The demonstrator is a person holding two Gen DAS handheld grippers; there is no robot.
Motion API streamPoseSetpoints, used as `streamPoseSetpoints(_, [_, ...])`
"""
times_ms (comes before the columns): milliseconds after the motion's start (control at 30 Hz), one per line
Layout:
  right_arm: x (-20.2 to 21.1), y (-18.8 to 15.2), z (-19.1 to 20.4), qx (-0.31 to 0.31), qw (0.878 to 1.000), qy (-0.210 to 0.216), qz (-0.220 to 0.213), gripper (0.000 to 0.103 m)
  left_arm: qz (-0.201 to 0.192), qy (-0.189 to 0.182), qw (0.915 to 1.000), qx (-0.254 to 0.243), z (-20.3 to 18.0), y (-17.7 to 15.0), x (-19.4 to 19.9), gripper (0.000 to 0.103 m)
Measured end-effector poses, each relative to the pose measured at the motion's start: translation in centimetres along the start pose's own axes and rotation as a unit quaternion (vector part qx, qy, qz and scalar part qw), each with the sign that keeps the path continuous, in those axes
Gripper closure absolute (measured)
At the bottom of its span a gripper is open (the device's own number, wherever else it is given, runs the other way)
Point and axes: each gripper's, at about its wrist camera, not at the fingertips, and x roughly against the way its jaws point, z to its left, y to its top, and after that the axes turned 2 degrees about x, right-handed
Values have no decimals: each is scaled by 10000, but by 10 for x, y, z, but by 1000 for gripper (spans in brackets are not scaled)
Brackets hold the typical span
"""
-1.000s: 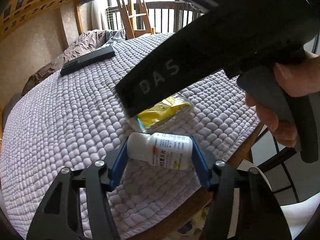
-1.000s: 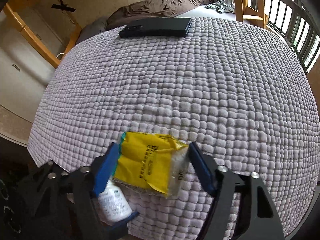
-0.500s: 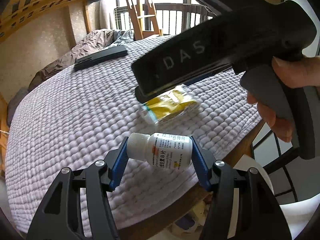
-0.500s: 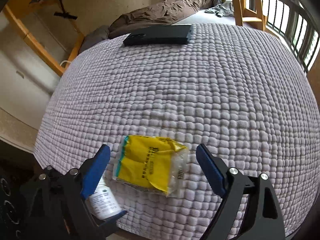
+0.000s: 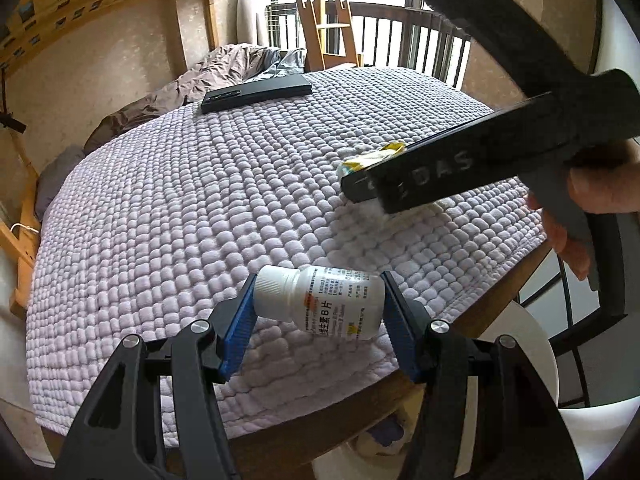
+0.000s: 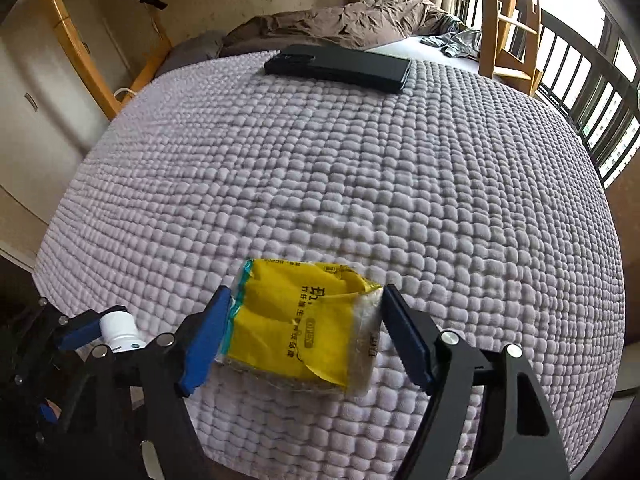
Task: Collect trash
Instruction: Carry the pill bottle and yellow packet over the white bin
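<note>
A white pill bottle with a printed label lies sideways between the blue pads of my left gripper, which is shut on it just above the blanket's near edge. The bottle's cap also shows at the lower left of the right wrist view. A crumpled yellow packet lies on the lilac quilted blanket. My right gripper straddles it, jaws closing, and both pads touch its side edges. In the left wrist view the right tool's black housing covers most of the packet.
A flat black phone-like slab lies at the blanket's far side. Brown bedding, a wooden ladder and a railing stand beyond. The table's wooden edge and a white round seat sit at the right. A hand grips the right tool.
The right jaws spread wide off the yellow packet, then came back in against its sides. My left gripper, still holding the bottle, drew away from the packet.
</note>
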Motion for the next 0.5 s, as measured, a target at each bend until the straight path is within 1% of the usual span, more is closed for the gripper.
streamPoseSetpoints(200, [28,-8,-10,-87,9996,123,-220,29,61,40,9999,95,5,1,5,43])
streamPoseSetpoints(500, [67,-42,-18,-138,9988,255,-406,29,63,25,9996,281,12,8,16,43])
